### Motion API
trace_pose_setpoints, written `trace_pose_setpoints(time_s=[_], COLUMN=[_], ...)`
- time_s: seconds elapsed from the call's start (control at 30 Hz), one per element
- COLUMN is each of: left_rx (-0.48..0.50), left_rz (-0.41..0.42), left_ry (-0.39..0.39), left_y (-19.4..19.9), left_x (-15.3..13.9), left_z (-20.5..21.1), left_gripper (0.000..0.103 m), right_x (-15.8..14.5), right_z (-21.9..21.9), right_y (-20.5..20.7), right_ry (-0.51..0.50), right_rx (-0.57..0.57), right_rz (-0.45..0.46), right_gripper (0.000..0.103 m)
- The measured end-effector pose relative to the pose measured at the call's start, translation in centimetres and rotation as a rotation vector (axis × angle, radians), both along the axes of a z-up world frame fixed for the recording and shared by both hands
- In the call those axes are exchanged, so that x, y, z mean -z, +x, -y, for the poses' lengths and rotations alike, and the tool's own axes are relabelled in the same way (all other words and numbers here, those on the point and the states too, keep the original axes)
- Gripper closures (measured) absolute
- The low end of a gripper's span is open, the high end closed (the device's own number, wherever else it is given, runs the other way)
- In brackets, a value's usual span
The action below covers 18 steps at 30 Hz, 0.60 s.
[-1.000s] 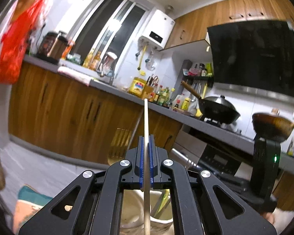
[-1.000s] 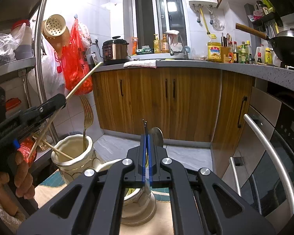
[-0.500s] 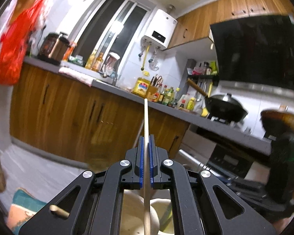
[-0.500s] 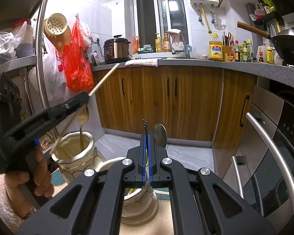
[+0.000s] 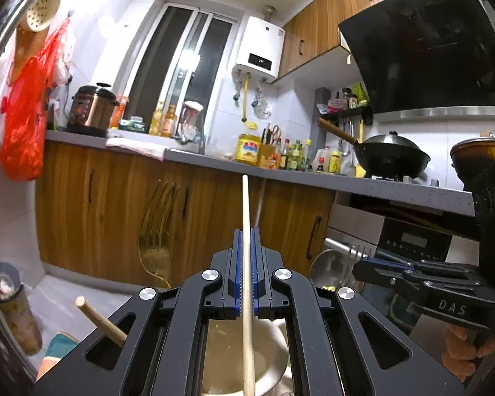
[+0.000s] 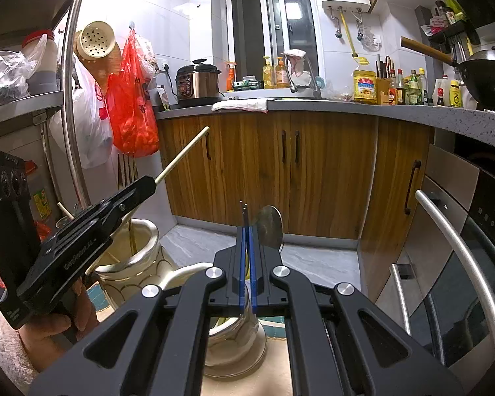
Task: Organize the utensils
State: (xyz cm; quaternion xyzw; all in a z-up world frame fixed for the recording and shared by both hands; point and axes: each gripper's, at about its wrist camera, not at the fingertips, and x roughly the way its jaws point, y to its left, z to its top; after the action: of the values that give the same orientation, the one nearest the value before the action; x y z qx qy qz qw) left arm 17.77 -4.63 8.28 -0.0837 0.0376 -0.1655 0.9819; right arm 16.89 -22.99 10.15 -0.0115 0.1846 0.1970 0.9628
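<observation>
Left claw [image 5: 246, 264], clamping a chopstick [image 5: 246, 204], has sunk over the jar's rim [image 6: 148, 231]; right claw [image 6: 247, 264] closed

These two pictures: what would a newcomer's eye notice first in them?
First, the long wooden chopstick pinched in the left gripper, its lower end over the cream jar that already holds a gold fork. Then the bright red bag hanging on the wall at the left, and the black wok on the stove at the right.
</observation>
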Motion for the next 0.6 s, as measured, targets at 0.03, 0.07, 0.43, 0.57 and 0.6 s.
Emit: trace_pose_setpoints(time_s=[0.03,0.07,0.43,0.57,0.6], left_rx=[0.004,0.007,0.03,0.03,0.028], left_rz=[-0.002,-0.003,0.014,0.029,0.022], left_ry=[-0.003,-0.004,-0.076,-0.082,-0.079], left_y=[0.0,0.0,-0.5,-0.1,0.2], left_x=[0.0,0.0,-1.2,-1.7,-1.6], left_z=[-0.1,0.0,-1.6,-2.0,-1.9], left_gripper=[0.098,0.098,0.098,0.098,0.098], right_x=[0.0,0.0,0.2,0.3,0.3], right_z=[0.0,0.0,-0.1,-0.2,-0.2], right_y=[0.0,0.0,0.0,-0.1,-0.2], right_ry=[-0.002,-0.002,0.002,0.004,0.003], right_rx=[0.0,0.0,-0.003,-0.005,-0.006], right_rz=[0.002,0.003,0.004,0.003,0.004], right_gripper=[0.101,0.101,0.101,0.101,0.101])
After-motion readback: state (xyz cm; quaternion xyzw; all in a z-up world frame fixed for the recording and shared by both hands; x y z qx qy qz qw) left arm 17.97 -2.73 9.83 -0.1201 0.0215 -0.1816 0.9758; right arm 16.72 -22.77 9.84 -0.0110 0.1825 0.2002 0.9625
